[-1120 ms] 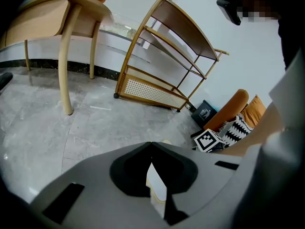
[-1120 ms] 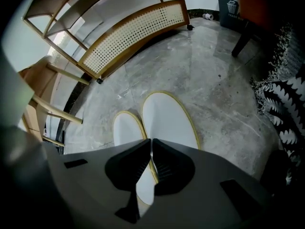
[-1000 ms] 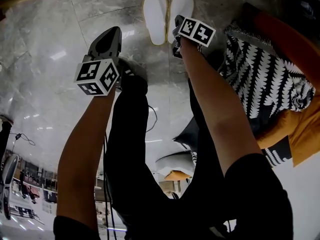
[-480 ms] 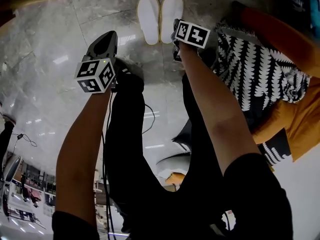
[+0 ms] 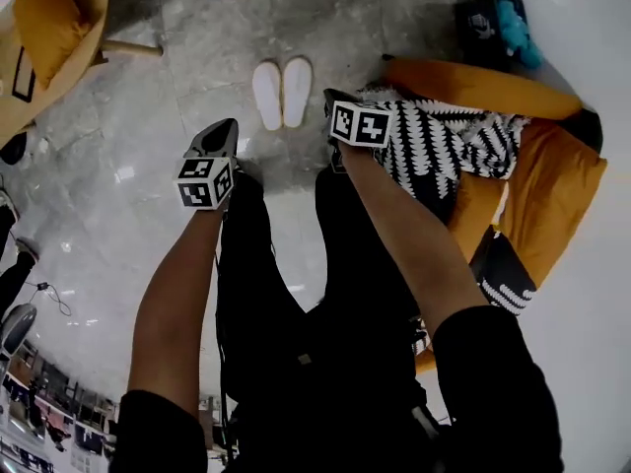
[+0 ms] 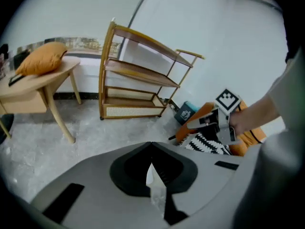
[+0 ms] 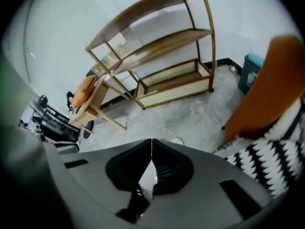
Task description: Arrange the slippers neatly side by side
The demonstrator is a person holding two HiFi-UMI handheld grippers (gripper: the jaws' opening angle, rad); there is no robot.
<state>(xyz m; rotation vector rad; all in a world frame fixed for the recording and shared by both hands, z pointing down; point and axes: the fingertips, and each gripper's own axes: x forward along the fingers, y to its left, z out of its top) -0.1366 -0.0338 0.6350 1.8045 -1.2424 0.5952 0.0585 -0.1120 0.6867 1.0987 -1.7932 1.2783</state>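
Arms: two bare forearms reach forward from the wearer's black clothes, each carrying one claw above the grey marble floor (image 5: 118, 116).
Left claw (image 5: 227, 126): clenched, the two jaws meeting at their tips with nothing between them. It is held clear of the floor, left of the slippers and nearer than them.
Right claw (image 5: 331, 97): also clenched and empty, jaws pressed together. It hangs just right of the slippers, its marker cube over the edge of the patterned throw.
Slippers (image 5: 281, 94): a white pair lying on the floor side by side, long edges touching and ends level. They sit between the two claws and a little beyond them, and neither claw touches them.
Pale rounded shape (image 7: 177, 140): seen just above the right claw's jaws, probably a slipper's toe, though too little shows to be sure.
Throw (image 5: 444, 146): black-and-white, draped over an orange beanbag (image 5: 552, 185) to the right of the slippers.
Shelf (image 6: 138, 75): an open wooden rack standing against the white wall beyond.
Tabletop (image 6: 33, 87): pale wood, left of the shelf, carrying an orange cushion (image 6: 42, 58).
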